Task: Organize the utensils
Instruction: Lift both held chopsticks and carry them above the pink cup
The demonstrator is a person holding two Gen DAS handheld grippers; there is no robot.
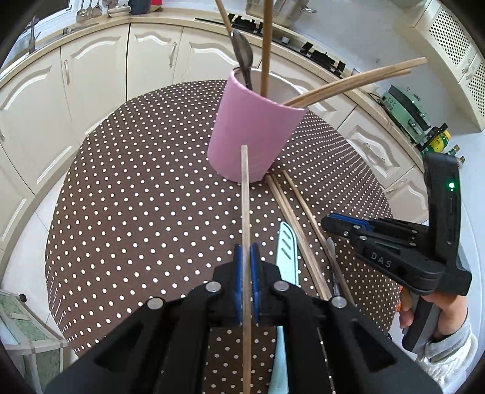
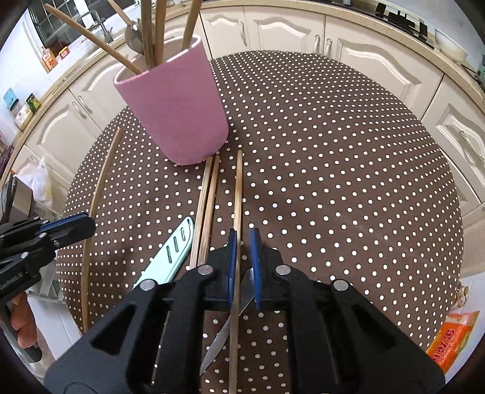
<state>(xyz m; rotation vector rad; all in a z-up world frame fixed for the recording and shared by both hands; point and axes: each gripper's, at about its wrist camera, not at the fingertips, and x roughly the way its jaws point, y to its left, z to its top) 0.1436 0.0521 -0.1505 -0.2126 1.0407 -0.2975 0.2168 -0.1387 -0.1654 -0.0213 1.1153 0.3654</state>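
Pink ceramic utensil cup, upper centre — several wooden sticks and a metal spoon already inside; left gripper pinches one wooden chopstick, right gripper stands slightly parted around another chopstick — two paired chopsticks, mint-green knife sheath and steel knife blade remain on the brown polka-dot tablecloth.

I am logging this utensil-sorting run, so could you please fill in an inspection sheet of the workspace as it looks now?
Surface: round table under a brown cloth with white dots.
Job's things: pink holder upright, holding chopsticks and a metal spoon; a pair of chopsticks and a single chopstick lie on the cloth by its base; a pale green knife sheath and a bare knife lie nearer.
Clutter: nothing seen on the table.
Grippers: left gripper shut on a chopstick; right gripper nearly closed, its jaws either side of the single chopstick, grip unclear.
Cables: nothing seen.
Surroundings: cream kitchen cabinets, a hob, an orange packet.
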